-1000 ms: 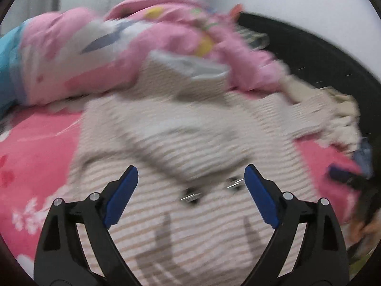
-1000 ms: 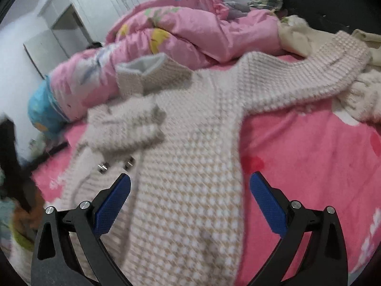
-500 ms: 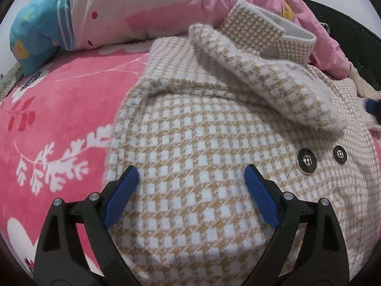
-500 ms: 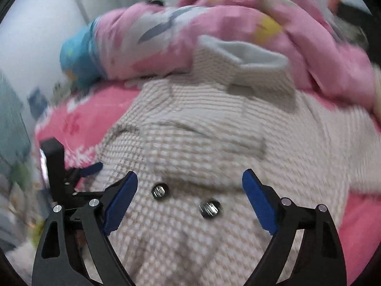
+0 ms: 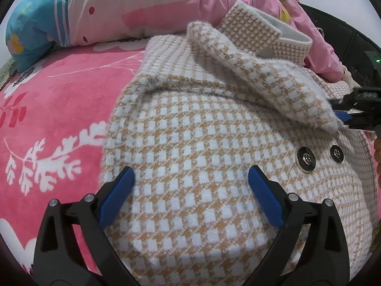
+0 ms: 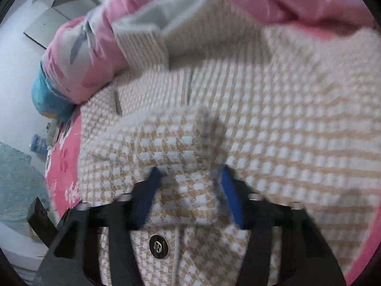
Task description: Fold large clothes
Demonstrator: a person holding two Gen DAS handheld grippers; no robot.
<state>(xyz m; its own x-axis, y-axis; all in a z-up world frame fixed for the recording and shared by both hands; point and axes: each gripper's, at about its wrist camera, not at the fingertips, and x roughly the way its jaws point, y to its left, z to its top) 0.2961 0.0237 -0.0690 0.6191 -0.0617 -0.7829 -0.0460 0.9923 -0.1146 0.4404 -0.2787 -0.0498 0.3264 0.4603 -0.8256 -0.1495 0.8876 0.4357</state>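
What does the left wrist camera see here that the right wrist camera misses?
Left wrist only: the white leaf print on the pink blanket, and two buttons side by side. Right wrist only: white cabinets, and the right gripper, jaws just closing, on a lapel fold. Both: the houndstooth coat, the pink quilt, the blue cushion.

Left gripper, black frame with blue pads: jaws spread wide, pointing steeply downward over the tan-and-white houndstooth knitted coat, pads clear of any pinch. Right gripper, same build: jaws have just been closing, now narrowed, with a fold of the coat's lapel between the blue pads; firm contact unconfirmed owing to blur.
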